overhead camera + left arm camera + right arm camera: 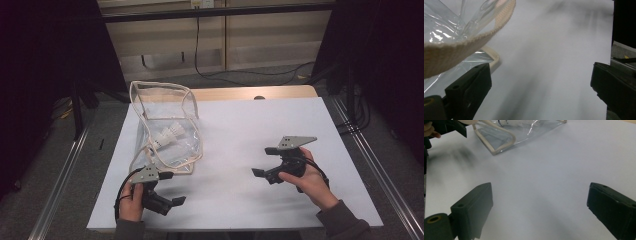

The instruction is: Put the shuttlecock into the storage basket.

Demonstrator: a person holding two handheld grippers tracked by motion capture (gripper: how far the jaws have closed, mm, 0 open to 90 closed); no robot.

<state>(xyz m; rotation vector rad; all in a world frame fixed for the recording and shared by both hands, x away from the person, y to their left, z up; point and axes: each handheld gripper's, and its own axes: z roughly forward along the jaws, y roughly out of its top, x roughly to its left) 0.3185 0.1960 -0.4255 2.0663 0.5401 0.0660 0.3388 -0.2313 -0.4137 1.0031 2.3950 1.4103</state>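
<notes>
High view, and the clear bag (167, 127) with cream trim sits at the white sheet's (250, 125) left side, two shuttlecocks (167, 136) inside. Left gripper (170, 189) hovers just beside the bag's near corner, jaws spread wide, nothing held. Right gripper (264, 161) is well apart over bare sheet, jaws wide too, empty. Plenty of open white between them. No readable writing anywhere.

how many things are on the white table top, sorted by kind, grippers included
clear plastic bag with cream trim: 1
shuttlecocks inside the bag: 2, as far as the high view shows
handheld grippers, left gripper and right gripper: 2
total: 5
</notes>
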